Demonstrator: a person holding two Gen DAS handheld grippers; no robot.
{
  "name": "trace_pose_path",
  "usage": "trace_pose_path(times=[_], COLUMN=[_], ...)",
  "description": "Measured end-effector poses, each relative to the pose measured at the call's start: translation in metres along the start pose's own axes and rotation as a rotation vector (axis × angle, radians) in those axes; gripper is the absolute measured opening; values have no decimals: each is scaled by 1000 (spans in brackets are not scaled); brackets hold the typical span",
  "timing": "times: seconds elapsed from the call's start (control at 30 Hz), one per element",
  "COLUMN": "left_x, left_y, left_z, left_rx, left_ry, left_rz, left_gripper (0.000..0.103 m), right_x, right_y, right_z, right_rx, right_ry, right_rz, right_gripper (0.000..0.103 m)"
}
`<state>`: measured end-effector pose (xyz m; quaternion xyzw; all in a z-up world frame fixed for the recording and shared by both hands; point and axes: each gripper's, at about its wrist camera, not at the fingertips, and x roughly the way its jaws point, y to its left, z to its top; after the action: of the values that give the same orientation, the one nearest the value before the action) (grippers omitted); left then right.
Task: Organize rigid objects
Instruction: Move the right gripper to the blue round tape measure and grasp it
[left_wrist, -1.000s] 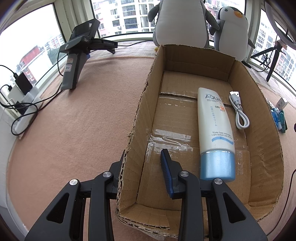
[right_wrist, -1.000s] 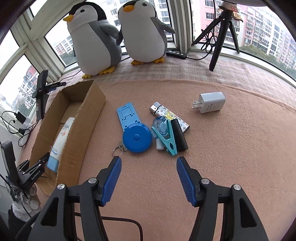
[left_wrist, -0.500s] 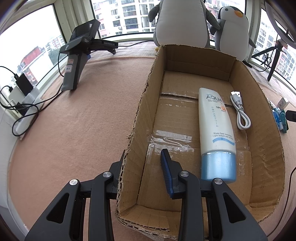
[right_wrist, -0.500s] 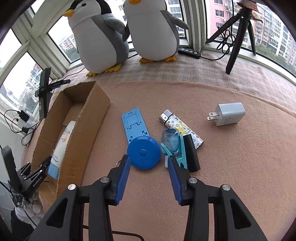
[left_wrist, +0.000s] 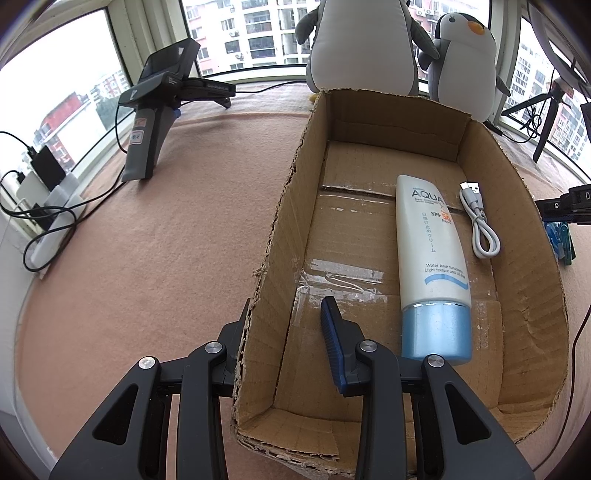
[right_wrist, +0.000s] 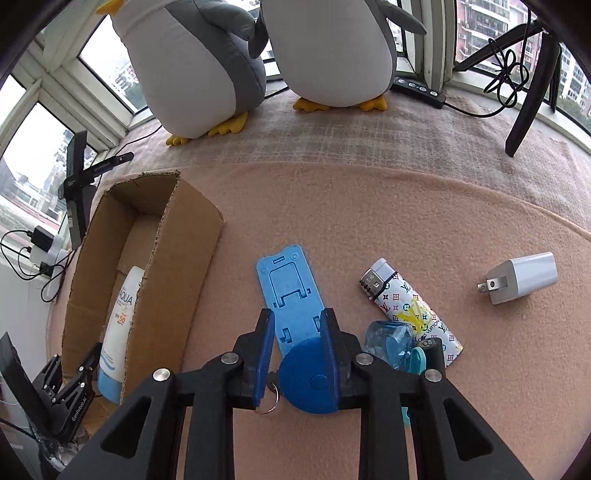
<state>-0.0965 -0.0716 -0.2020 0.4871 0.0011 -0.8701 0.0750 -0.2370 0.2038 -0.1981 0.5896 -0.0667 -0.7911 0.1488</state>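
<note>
Left gripper (left_wrist: 288, 325): clamped on the left wall of the box (left_wrist: 280, 236), one finger outside the wall, the blue-padded finger inside. Box sits on the pink cloth (left_wrist: 147, 258). In the box: sunscreen tube (left_wrist: 430, 258) lying lengthwise, blue cap toward the camera; white cable (left_wrist: 480, 225) looped just to the right of it, near the right wall. Spare gripper on a stand (left_wrist: 155, 118) far left of the box, well apart from it. Two plush penguins (left_wrist: 369, 44) behind the far end of the box.

Right gripper (right_wrist: 297, 354): jaws closing, round blue tape measure (right_wrist: 306, 380) between them; right pad at its edge, left pad looks just short of it, contact not certain. Keyring (right_wrist: 269, 400) hangs off the tape's left side. Blue phone stand (right_wrist: 291, 299) flat on the cloth, its near end under the tape measure. To the right: clear blue item (right_wrist: 388, 338) and teal clip (right_wrist: 417, 358) bunched against a black stick (right_wrist: 436, 354), then a patterned lighter (right_wrist: 410, 314) lying on a slant. White charger plug (right_wrist: 521, 277) further right, apart from the cluster. Box stands left of all these, tube visible inside
</note>
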Motion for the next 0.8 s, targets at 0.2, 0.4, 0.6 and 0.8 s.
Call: trace_pose_path(times=[0.2,0.4,0.6,0.8], left_x=[0,0,0,0], left_y=[0,0,0,-1], left_z=[0,0,0,1], left_rx=[0,0,-2,-4], left_ry=[0,0,-1,-3], left_rz=[0,-1,-1,-1], left_gripper=[32,32,32,32], right_x=[0,4,-7,-23], right_y=[1,-4,-6,6], right_z=[-12,-33,-54,-82], right_rx=[-12,-8,-15,-74], right_ry=[35,79,72,4], right_rz=[8,15,6,-83], right_gripper=[22,22,22,51])
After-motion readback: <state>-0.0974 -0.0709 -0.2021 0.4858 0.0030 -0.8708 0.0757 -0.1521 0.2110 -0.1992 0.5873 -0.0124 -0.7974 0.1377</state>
